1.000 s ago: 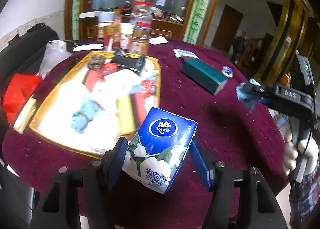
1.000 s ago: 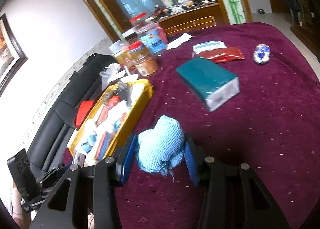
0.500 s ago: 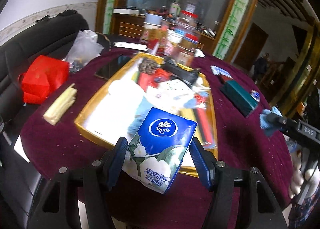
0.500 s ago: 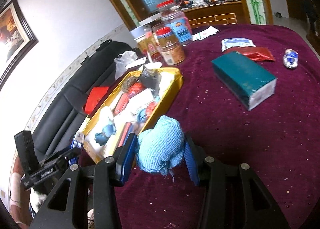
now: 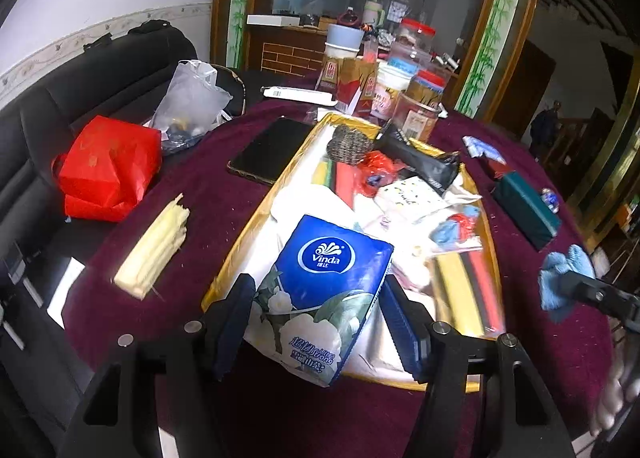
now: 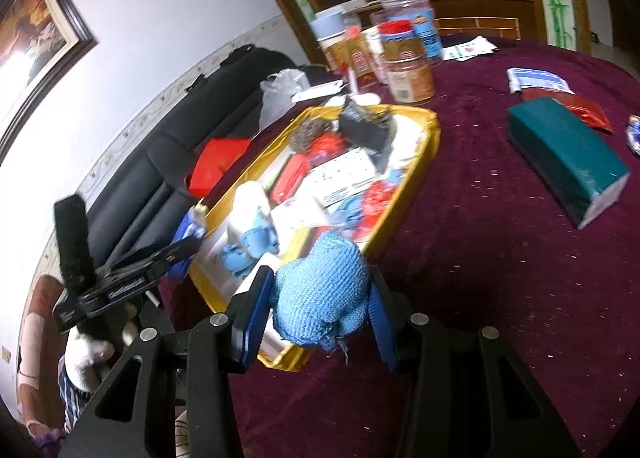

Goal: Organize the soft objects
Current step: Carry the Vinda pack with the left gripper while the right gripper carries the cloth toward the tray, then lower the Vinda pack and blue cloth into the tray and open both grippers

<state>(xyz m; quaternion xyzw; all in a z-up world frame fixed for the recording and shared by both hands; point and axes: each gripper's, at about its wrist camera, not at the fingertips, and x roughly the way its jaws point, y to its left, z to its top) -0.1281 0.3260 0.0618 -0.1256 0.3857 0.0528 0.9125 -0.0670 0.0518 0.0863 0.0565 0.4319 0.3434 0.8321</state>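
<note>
You can read "Vinda" in white on the blue tissue pack (image 5: 320,294) nearest you; other labels are too blurred to read.

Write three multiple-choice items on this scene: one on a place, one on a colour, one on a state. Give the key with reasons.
1. Where does the teal box lie?
A. in the tray
B. on the tablecloth, outside the tray
C. on the sofa

2. What colour is the cloth in the right gripper?
A. light blue
B. red
C. yellow

3. The left gripper is:
A. open and empty
B. shut on the tissue pack
C. out of view

Key: B, it rests on the maroon tablecloth beside the gold tray; A, the knit is light blue; B, both fingers press the pack's sides.
</note>
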